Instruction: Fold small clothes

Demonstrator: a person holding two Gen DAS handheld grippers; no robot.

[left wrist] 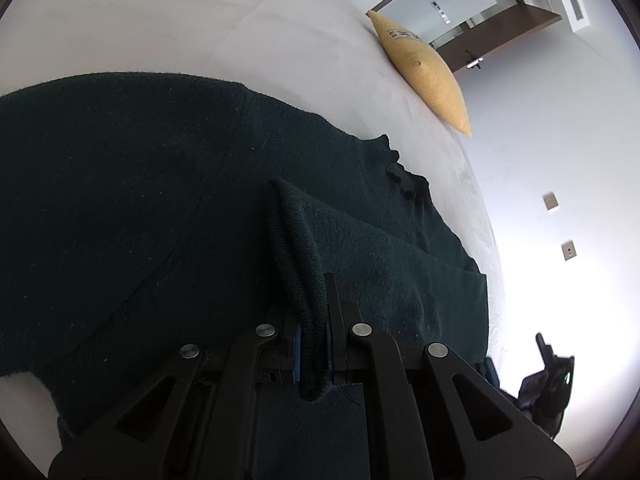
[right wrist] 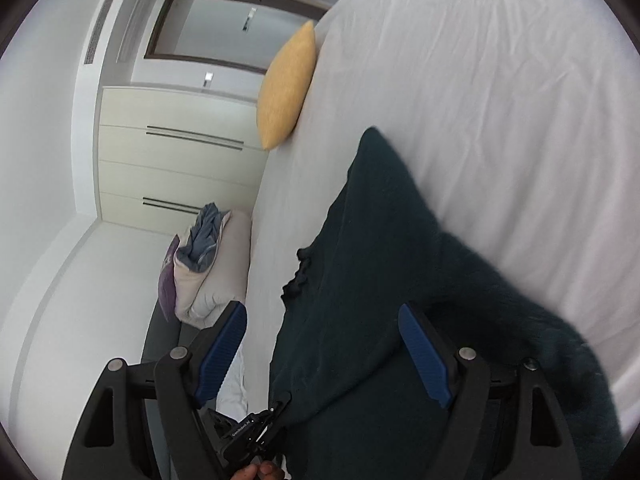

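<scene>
A dark green knitted garment [left wrist: 140, 208] lies spread on the white bed [left wrist: 180, 32]. My left gripper [left wrist: 312, 344] is shut on a ribbed edge of the garment [left wrist: 296, 256], which stands up in a fold between the fingers. In the right wrist view the same garment [right wrist: 380, 264] lies on the bed sheet [right wrist: 500, 100]. My right gripper [right wrist: 324, 352] is open just above it, its blue pads [right wrist: 424, 360] spread wide, with nothing between them.
A yellow cushion [left wrist: 424, 68] leans at the bed's far edge and also shows in the right wrist view [right wrist: 286, 88]. A pile of bedding and clothes [right wrist: 208, 264] sits beside the bed. White drawers [right wrist: 176, 160] stand against the wall. Another device [left wrist: 548, 384] shows at lower right.
</scene>
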